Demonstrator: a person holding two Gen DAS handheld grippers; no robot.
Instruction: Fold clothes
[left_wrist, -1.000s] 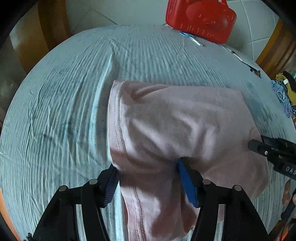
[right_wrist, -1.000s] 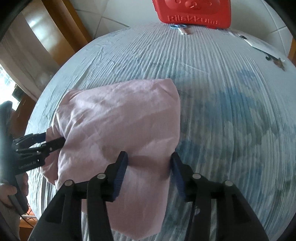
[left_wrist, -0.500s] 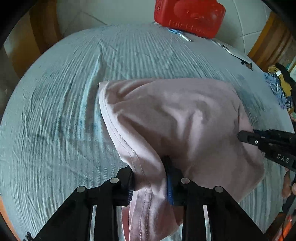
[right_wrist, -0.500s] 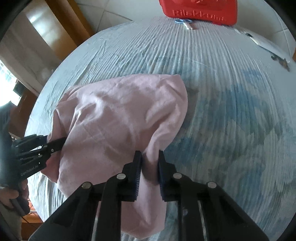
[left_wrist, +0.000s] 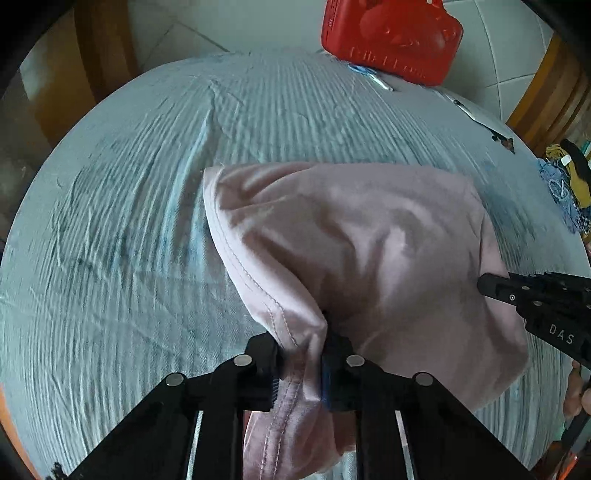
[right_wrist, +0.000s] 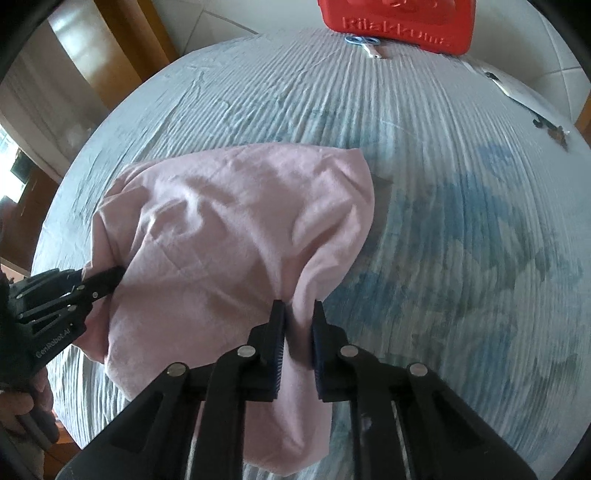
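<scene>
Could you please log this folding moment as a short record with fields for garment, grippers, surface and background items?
garment: pink garment, bunched and partly lifted off the sheet
left gripper: shut on the stitched hem edge
right gripper: shut on the opposite edge of the garment
surface: striped light-blue bedsheet, wrinkled
background: red Rilakkuma case at the far edge, small blue scissors in front of it

A red case (right_wrist: 397, 22) sits beyond blue-handled scissors (right_wrist: 364, 42) on the striped bedsheet (right_wrist: 461, 184).
</scene>
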